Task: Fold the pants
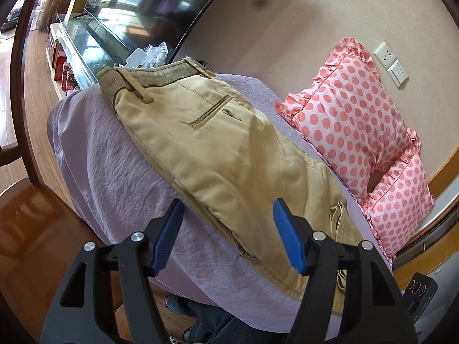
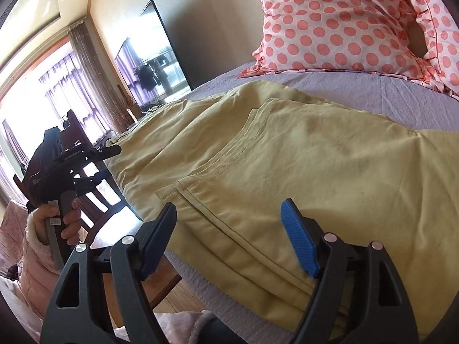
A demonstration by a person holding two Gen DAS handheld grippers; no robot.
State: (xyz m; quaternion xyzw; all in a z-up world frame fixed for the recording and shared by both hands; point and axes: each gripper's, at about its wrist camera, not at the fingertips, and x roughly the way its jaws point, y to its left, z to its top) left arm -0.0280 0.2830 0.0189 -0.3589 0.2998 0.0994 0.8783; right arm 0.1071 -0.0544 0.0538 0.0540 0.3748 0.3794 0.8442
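Nearest in the right wrist view, the right gripper (image 2: pixel 229 229) stands with its blue-padded fingers spread wide, pinching nothing, poised over the stacked hems of the pants (image 2: pixel 258 172) close to the near edge of the bed (image 2: pixel 373 91). The left gripper (image 1: pixel 228 229) is likewise spread and empty, hovering over the near edge beside the mid-leg seam; from the right wrist view it shows held in the person's left hand (image 2: pixel 61 218) just off that edge.

The khaki pants (image 1: pixel 206 143) lie lengthwise on the lavender cover, legs laid one on the other, hems doubled back near the right gripper, waistband (image 1: pixel 155 76) at the far left corner.

Likely trouble: the hem layers are several and loose, so a shallow bite could catch only the top ply and the stack would splay when lifted. The cover is soft and wrinkled; a low pinch may grab it along with the cloth. The pants sit close to the near edge, so a drag toward the person could tip them off.

Farther back, the polka-dot pillows (image 1: pixel 352 120) crowd the far edge, leaving little room to swing a fold that way
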